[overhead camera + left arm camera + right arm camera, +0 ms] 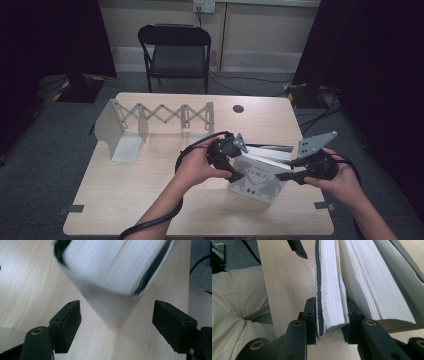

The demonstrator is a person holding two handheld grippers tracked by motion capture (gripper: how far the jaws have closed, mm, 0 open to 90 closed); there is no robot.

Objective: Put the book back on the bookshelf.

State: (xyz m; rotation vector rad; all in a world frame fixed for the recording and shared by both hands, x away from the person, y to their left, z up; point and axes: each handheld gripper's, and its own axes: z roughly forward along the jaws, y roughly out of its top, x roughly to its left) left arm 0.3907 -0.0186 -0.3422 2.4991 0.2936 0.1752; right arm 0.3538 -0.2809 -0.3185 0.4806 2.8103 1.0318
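Surface: a light wood-grain table [150, 175] was seen, with a round cable hole [238, 108] near its far edge.
Far left: an expandable metal book rack [150, 120] was stood on it, with the lattice stretched along the far side.
Near right: two books [260, 172] were stood on it, beside each other.

Table [150, 210]: books [257, 175] stand near the right front corner, between the left gripper [235, 162] at their left end and the right gripper [285, 175] at their right end, whose jaws sit either side of the front book [329, 305]. Folding book rack [160, 117] lies behind and left of the left gripper, well apart. Chair [175, 50] stands beyond the table's far edge.
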